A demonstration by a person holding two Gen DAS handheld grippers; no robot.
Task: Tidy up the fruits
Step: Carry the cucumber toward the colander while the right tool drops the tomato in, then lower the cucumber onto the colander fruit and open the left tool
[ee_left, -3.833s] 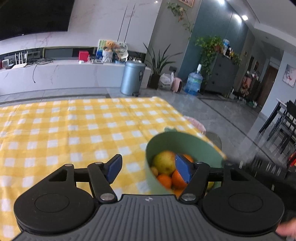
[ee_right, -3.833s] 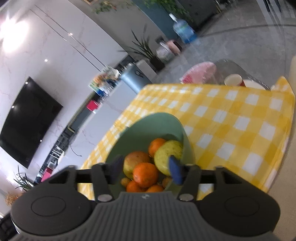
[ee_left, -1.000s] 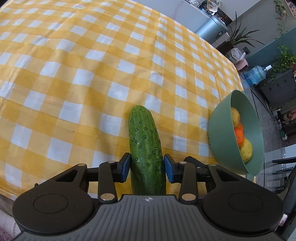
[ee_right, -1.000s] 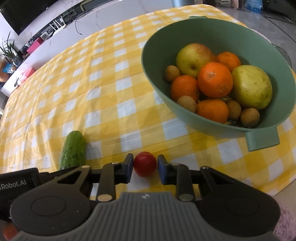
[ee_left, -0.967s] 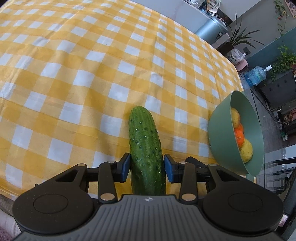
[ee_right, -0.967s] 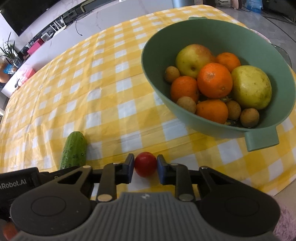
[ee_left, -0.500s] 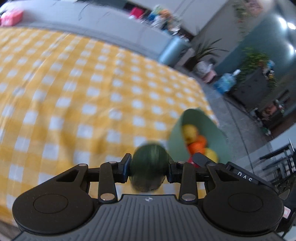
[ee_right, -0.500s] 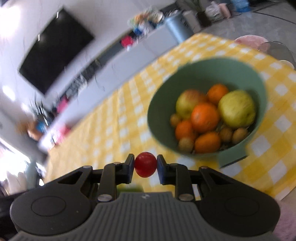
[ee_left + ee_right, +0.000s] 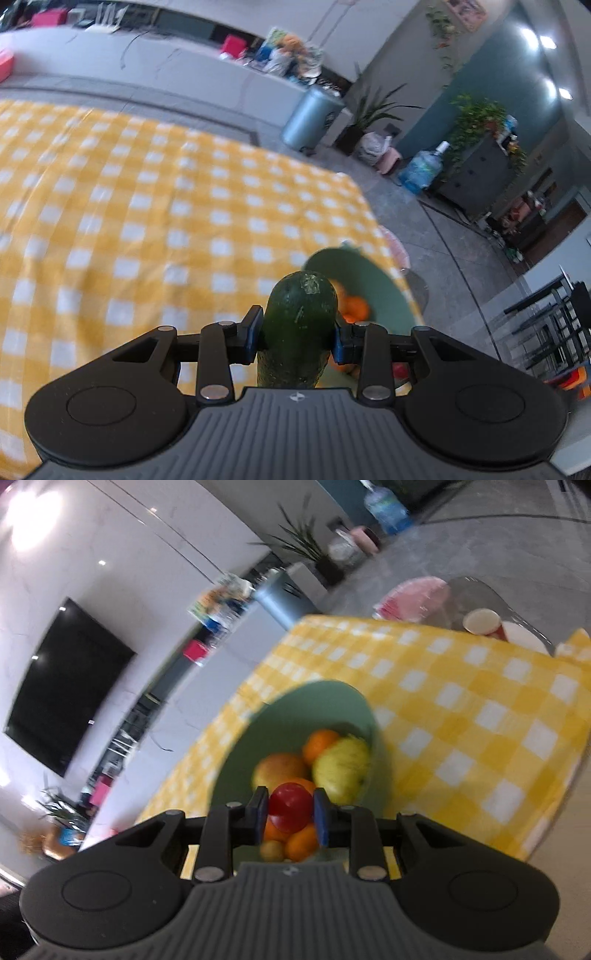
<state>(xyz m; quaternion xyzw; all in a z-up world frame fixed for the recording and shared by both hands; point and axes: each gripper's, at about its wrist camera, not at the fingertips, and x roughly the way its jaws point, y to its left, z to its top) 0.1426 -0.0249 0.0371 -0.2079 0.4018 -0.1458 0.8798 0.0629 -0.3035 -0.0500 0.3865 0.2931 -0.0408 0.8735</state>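
The green bowl [image 9: 295, 716] is my landmark: smooth and round-walled, sitting near the edge of the yellow checked tablecloth [image 9: 480, 709], with oranges [image 9: 320, 743], a yellowish pear-like fruit [image 9: 341, 770] and an apple [image 9: 280, 770] piled in it. My right gripper [image 9: 290, 811] is clamped on a small, glossy red tomato [image 9: 290, 806], held just above the bowl's near side. My left gripper [image 9: 298, 334] pinches a dark green cucumber [image 9: 301, 325], bumpy-skinned and blunt-ended, pointing toward the bowl [image 9: 373, 291] from above and short of it. I judge this the carrying step, both pieces lifted clear of the cloth. Next I should lower the tomato into a gap among the fruit and release gently, since it would roll. The long cucumber would need laying across the pile.
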